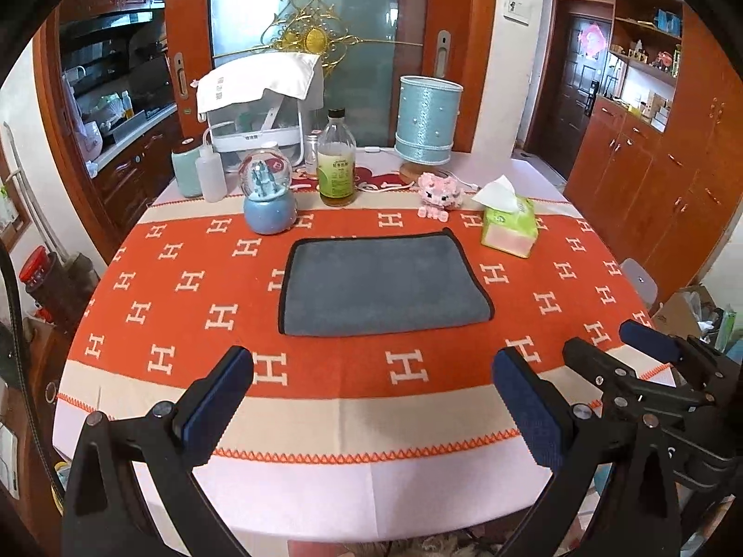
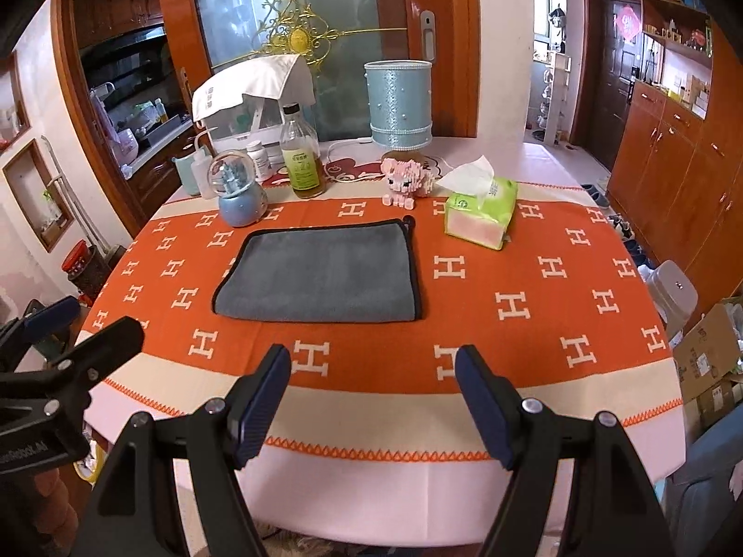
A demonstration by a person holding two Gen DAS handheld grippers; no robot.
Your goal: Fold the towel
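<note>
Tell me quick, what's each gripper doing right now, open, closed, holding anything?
Left gripper: open, empty, hovering short of the grey towel.
Right gripper: open, empty, also short of the towel.

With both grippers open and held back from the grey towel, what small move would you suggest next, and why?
Probably bring the right gripper forward and down to the towel's near right corner. The towel lies flat on the orange tablecloth, seemingly already folded once, with a rounded near edge and black trim on the other sides. Both the right and left gripper are open, empty and short of it.
</note>
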